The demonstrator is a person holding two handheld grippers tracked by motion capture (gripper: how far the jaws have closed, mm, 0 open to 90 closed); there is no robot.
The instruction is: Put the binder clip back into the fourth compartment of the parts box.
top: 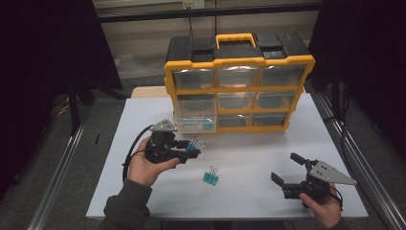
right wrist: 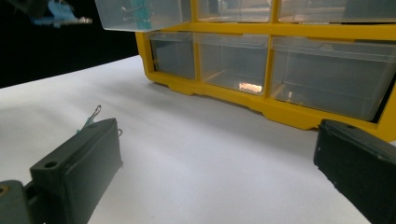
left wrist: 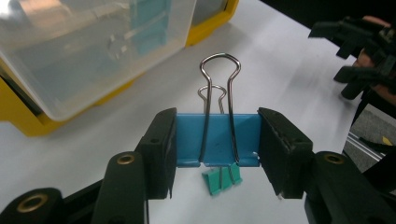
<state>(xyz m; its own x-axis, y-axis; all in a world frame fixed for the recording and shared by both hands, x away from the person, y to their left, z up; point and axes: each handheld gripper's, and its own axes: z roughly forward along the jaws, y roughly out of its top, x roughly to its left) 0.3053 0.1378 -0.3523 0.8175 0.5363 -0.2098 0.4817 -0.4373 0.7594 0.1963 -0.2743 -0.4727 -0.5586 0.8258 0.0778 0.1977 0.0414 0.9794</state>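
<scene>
Left tool (left wrist: 217, 140) is clamped on the blue metal binder clip (left wrist: 217, 140) by its edges only, so it could twist free before reaching the pulled-out clear plastic drawer (top: 194, 120) at 12 o'clock, while the right tool (top: 286, 168) sits apart and idle.

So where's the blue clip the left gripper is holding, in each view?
High view: blue clip left of centre, in the left gripper, before the open drawer.
Left gripper view: centre, clamped between the jaws.
Right gripper view: top left corner, blurred, beside the drawer.
Shared landmark: the yellow organizer.
</scene>
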